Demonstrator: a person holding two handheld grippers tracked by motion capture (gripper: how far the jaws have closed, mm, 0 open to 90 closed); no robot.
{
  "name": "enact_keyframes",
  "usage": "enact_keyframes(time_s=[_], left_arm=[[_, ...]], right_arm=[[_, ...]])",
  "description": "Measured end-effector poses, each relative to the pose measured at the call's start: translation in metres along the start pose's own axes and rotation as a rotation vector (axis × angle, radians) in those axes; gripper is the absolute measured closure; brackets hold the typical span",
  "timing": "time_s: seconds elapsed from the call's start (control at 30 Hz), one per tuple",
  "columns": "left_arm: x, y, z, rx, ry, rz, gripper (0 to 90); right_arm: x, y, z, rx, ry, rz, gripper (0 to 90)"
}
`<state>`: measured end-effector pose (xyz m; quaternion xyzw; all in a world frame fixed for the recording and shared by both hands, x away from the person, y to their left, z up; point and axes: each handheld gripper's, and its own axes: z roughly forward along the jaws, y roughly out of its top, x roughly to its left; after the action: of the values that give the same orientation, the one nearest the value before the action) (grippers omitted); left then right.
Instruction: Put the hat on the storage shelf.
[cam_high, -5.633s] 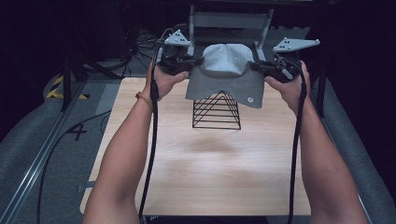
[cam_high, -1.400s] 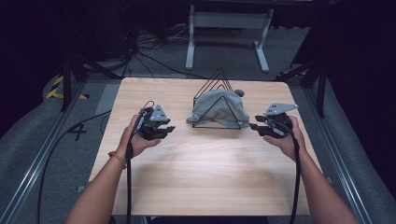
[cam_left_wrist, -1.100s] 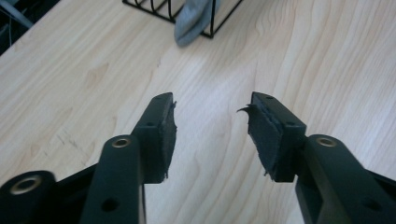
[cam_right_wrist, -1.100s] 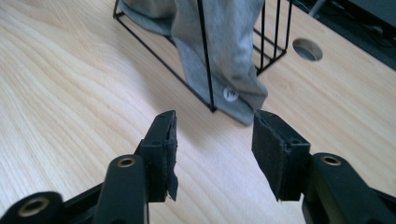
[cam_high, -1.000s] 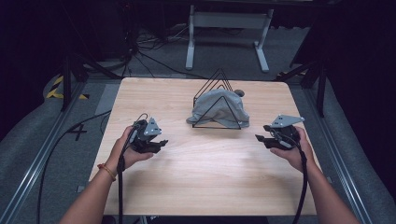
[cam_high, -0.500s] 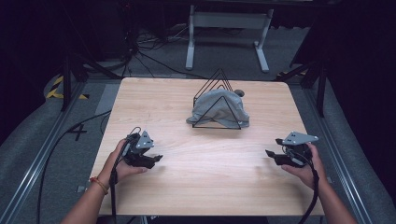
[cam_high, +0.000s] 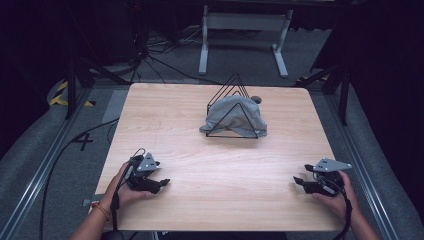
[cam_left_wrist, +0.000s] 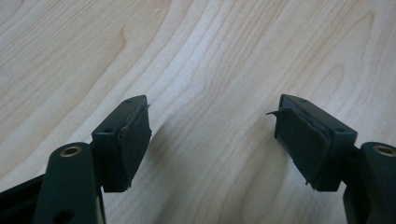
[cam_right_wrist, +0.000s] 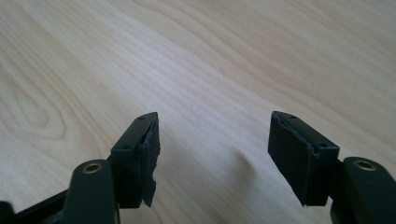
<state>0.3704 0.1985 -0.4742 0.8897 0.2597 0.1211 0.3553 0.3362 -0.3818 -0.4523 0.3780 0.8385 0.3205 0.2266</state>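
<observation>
At the bottom of the high view, two forearms reach up from the lower edge. The left hand (cam_high: 125, 187), with a band at its wrist, holds the left gripper (cam_high: 161, 183) low over the lower left part of the table (cam_high: 170, 120); the right hand (cam_high: 336, 197) holds the right gripper (cam_high: 298, 181) near the lower right edge. Both have a grey three-cornered plate on top and a dark cable trailing back along the arm.

In the left gripper view, the left gripper (cam_left_wrist: 212, 135) has its jaws spread wide with bare wood grain between them, the pads (cam_left_wrist: 135, 140) frayed at the edges. In the right gripper view, the right gripper (cam_right_wrist: 212, 149) is likewise spread apart over bare wood, nothing between the jaws, and its pads (cam_right_wrist: 149, 154) are also ragged.

The tabletop is pale wood with rounded corners and a clear grain pattern. In its upper centre stands a black wire rack (cam_high: 231, 107) of triangular frames, with a grey cloth (cam_high: 235, 117) draped over and through it, well apart from both grippers. A small dark round thing shows just behind the cloth; what it is cannot be told.

Beyond the table the room is dark. The floor is grey carpet, with metal rails (cam_high: 45, 175) running along both sides of the table. Black cables (cam_high: 155, 60) lie tangled in the upper left, beside a patch of yellow-and-black tape (cam_high: 62, 92). A white stand (cam_high: 242, 27) with two legs sits at the top centre.
</observation>
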Motion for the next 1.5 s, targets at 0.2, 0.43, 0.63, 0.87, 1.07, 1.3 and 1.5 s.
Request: enact_keyframes(time_s=[0.2, 0.43, 0.63, 0.87, 1.07, 1.3, 1.5], left_arm=[[-0.001, -0.011, -0.002, -0.043, -0.012, -0.043, 22.9], [-0.003, -0.013, -0.004, -0.035, -0.002, -0.054, 20.1], [-0.004, -0.013, -0.004, -0.035, 0.002, -0.058, 19.8], [-0.003, -0.013, -0.003, -0.034, 0.006, -0.062, 18.1], [-0.003, -0.013, -0.004, -0.029, 0.007, -0.064, 17.0], [-0.003, -0.013, -0.003, -0.031, 0.009, -0.067, 16.8], [-0.003, -0.013, -0.003, -0.028, 0.011, -0.069, 16.1]], right_arm=[[-0.004, -0.020, -0.004, -0.021, 0.028, 0.078, 30.5], [-0.005, -0.030, -0.008, -0.044, 0.031, 0.117, 26.5], [-0.005, -0.030, -0.008, -0.042, 0.017, 0.131, 23.6], [-0.005, -0.030, -0.008, -0.036, -0.002, 0.154, 21.2], [-0.005, -0.030, -0.008, -0.035, -0.009, 0.158, 20.5], [-0.005, -0.030, -0.008, -0.031, -0.010, 0.158, 19.9], [-0.006, -0.030, -0.008, -0.030, -0.012, 0.160, 19.6]])
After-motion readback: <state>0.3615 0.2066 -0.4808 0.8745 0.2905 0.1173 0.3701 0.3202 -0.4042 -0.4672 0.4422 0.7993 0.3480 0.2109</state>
